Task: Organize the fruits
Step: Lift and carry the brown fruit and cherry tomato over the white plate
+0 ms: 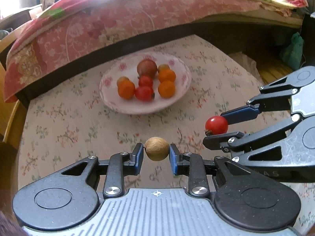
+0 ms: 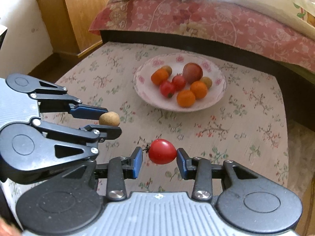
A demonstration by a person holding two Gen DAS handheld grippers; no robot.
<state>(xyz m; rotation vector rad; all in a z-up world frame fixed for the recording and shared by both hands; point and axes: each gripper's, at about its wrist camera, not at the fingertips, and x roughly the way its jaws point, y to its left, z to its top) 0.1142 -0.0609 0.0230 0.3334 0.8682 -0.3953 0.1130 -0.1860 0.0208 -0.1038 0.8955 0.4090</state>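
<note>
Left gripper (image 1: 157, 151) has its jaws pinching a brown fruit (image 1: 157, 148), round and tan, sitting squarely between the two blue pads, touching both. It hangs above the surface (image 1: 78, 129), not resting on it. Same brown fruit (image 2: 109, 118) shows in the right wrist view, clamped at the tips of the left gripper (image 2: 110, 119), sticking out a bit past them.

Right gripper (image 2: 159, 158) has its jaws pinching a tomato (image 2: 162, 151). Tomato sits between the pads; right pad touches it, stem end points at the left pad, contact there hard to tell. Also held in the air over the floral cloth. From the left wrist view the tomato (image 1: 216, 125) is at the fingertips of the right gripper (image 1: 217, 125), one finger above, one below.

The two grippers are side by side, near each other, both short of the plate (image 1: 110, 102).

Plate lies further out on the surface, near the bed (image 1: 98, 25). In it: an apple (image 1: 147, 67), three oranges (image 1: 166, 89), two tomatoes (image 1: 144, 93), two more small brownish fruits (image 1: 122, 80) partly hidden behind oranges. Wooden cabinet (image 2: 74, 17) stands at the bed's end.
</note>
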